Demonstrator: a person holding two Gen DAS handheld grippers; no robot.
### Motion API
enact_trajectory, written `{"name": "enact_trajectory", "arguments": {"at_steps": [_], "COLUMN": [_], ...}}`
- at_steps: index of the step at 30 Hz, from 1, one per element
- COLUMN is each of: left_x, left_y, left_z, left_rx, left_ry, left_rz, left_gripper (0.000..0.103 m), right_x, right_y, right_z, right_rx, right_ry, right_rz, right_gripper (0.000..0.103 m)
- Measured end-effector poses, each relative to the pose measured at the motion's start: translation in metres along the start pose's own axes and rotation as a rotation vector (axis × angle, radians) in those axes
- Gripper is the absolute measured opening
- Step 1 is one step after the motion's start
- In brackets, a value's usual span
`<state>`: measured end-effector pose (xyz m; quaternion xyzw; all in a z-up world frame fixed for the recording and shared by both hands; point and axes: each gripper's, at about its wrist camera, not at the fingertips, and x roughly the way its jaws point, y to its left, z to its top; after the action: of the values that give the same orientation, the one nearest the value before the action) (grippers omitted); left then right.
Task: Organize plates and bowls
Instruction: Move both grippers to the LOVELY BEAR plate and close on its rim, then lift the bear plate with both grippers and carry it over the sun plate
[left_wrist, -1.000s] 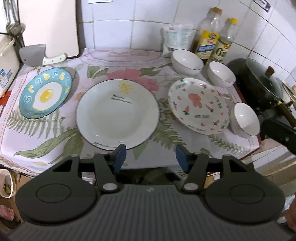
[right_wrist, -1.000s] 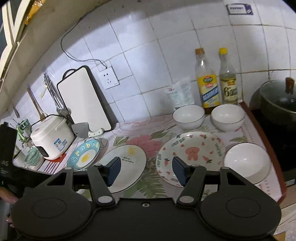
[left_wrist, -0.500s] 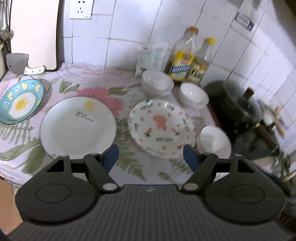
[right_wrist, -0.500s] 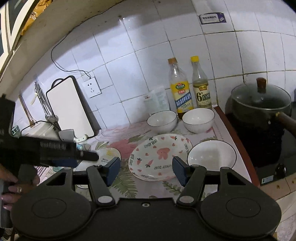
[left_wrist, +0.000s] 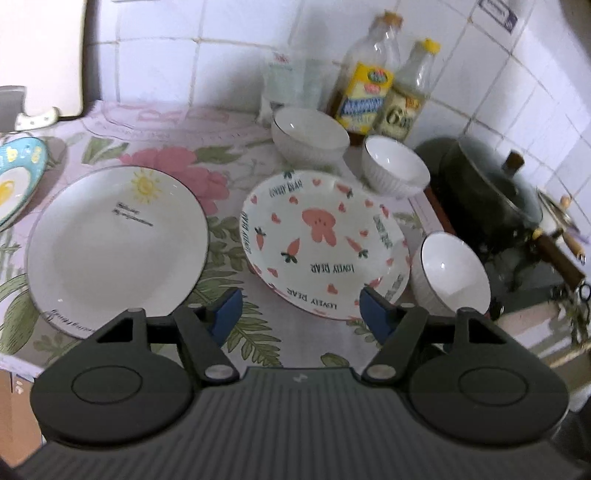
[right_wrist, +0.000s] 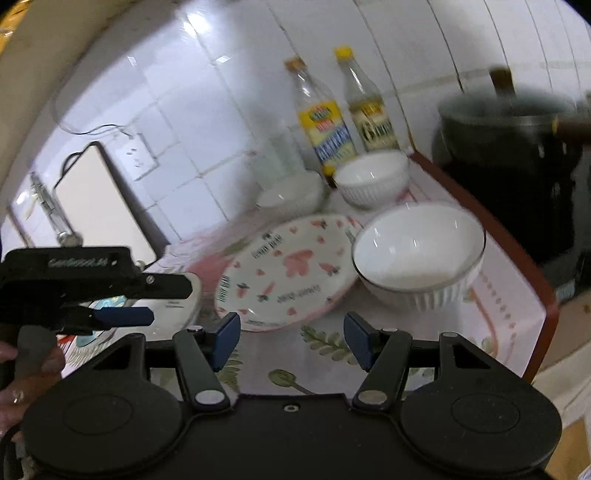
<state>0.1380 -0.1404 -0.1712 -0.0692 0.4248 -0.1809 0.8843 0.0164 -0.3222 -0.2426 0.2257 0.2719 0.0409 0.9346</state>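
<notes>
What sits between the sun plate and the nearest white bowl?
The pink bear plate lies between the sun plate and nearest bowl, seen in the left wrist view.

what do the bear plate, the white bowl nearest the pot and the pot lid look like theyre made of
Bear plate: likely glazed ceramic, glossy white with printed carrots and lettering.
Nearest white bowl: probably glazed porcelain or ceramic; sharp highlights inside, ribbed outer wall, thin dark rim line.
Pot lid: seemingly tinted glass with a brownish, wood-like knob; blur leaves this uncertain.

Pink-printed plate (left_wrist: 325, 247) lies flat between white sun plate (left_wrist: 118, 243) and white ribbed bowl (left_wrist: 448, 275).
</notes>
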Motion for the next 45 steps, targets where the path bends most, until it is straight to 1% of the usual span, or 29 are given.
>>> {"name": "enact_trajectory", "arguments": {"at_steps": [2, 4, 5, 6, 7, 8, 9, 10, 12, 14, 17, 20, 21, 22, 24, 26, 27, 28, 33, 35, 37, 38, 41, 42, 43, 45], "left_x": [0.012, 0.027, 0.034, 0.042, 0.049, 0.053, 0.057, 0.059, 0.059, 0.06, 0.066, 0.076, 0.081, 0.085, 0.09, 0.091, 0.092, 0.093, 0.102, 0.105, 0.106, 0.106, 0.106, 0.106, 0.105, 0.103], "left_y": [0.0, 0.003, 0.004, 0.005, 0.007, 0.007, 0.006, 0.005, 0.003, 0.002, 0.007, 0.011, 0.011, 0.011, 0.009, 0.006, 0.007, 0.009, 0.021, 0.021, 0.019, 0.017, 0.015, 0.015, 0.013, 0.012], "left_z": [0.001, 0.004, 0.005, 0.005, 0.006, 0.006, 0.007, 0.007, 0.008, 0.011, 0.014, 0.013, 0.012, 0.012, 0.011, 0.013, 0.014, 0.014, 0.021, 0.023, 0.024, 0.023, 0.021, 0.02, 0.019, 0.017], "left_rx": [0.012, 0.003, -0.005, -0.014, -0.031, -0.041, -0.042, -0.043, -0.029, -0.022, -0.059, -0.086, -0.094, -0.097, -0.084, -0.076, -0.085, -0.092, -0.158, -0.16, -0.16, -0.153, -0.147, -0.149, -0.14, -0.137], "left_ry": [0.028, 0.062, 0.08, 0.102, 0.121, 0.132, 0.137, 0.132, 0.108, 0.101, 0.144, 0.17, 0.178, 0.182, 0.174, 0.178, 0.181, 0.184, 0.195, 0.193, 0.187, 0.179, 0.16, 0.153, 0.148, 0.134], "left_rz": [-0.01, -0.018, -0.018, -0.025, -0.032, -0.038, -0.043, -0.043, -0.015, 0.013, 0.068, 0.072, 0.076, 0.083, 0.087, 0.102, 0.102, 0.098, 0.092, 0.103, 0.11, 0.114, 0.123, 0.126, 0.131, 0.136], "left_gripper": [0.063, 0.059, 0.054, 0.043, 0.037, 0.034, 0.034, 0.034, 0.034, 0.034, 0.038, 0.038, 0.038, 0.038, 0.027, 0.027, 0.027, 0.027, 0.026, 0.027, 0.028, 0.03, 0.031, 0.03, 0.03, 0.027], "right_x": [0.012, 0.024, 0.03, 0.035, 0.04, 0.044, 0.047, 0.047, 0.05, 0.055, 0.063, 0.071, 0.073, 0.074, 0.073, 0.073, 0.075, 0.078, 0.088, 0.094, 0.099, 0.1, 0.102, 0.102, 0.102, 0.102], "right_y": [-0.005, -0.009, -0.011, -0.012, -0.011, -0.009, -0.006, -0.005, -0.005, -0.007, -0.015, -0.02, -0.02, -0.021, -0.02, -0.019, -0.019, -0.019, -0.021, -0.023, -0.024, -0.023, -0.025, -0.025, -0.024, -0.025], "right_z": [-0.003, -0.003, -0.004, -0.005, -0.005, -0.005, -0.005, -0.006, -0.006, -0.005, -0.002, 0.0, -0.001, -0.002, -0.002, -0.002, -0.002, -0.001, 0.0, 0.0, 0.001, 0.001, -0.002, -0.002, -0.002, -0.001], "right_rx": [0.02, 0.048, 0.064, 0.074, 0.076, 0.069, 0.067, 0.076, 0.088, 0.1, 0.171, 0.201, 0.208, 0.217, 0.229, 0.23, 0.23, 0.233, 0.264, 0.287, 0.306, 0.313, 0.349, 0.344, 0.329, 0.322], "right_ry": [0.003, 0.004, 0.003, 0.001, 0.005, 0.017, 0.022, 0.016, 0.003, -0.004, -0.008, -0.008, -0.007, -0.014, -0.036, -0.052, -0.052, -0.044, -0.033, -0.027, -0.046, -0.053, -0.087, -0.09, -0.086, -0.075], "right_rz": [-0.004, -0.008, -0.013, -0.018, -0.043, -0.069, -0.086, -0.083, -0.081, -0.093, -0.094, -0.101, -0.103, -0.107, -0.119, -0.125, -0.127, -0.126, -0.132, -0.135, -0.141, -0.147, -0.148, -0.148, -0.156, -0.157], "right_gripper": [0.067, 0.067, 0.067, 0.067, 0.065, 0.063, 0.06, 0.06, 0.06, 0.06, 0.06, 0.058, 0.055, 0.048, 0.037, 0.033, 0.027, 0.024, 0.024, 0.028, 0.028, 0.028, 0.028, 0.028, 0.022, 0.022]}}
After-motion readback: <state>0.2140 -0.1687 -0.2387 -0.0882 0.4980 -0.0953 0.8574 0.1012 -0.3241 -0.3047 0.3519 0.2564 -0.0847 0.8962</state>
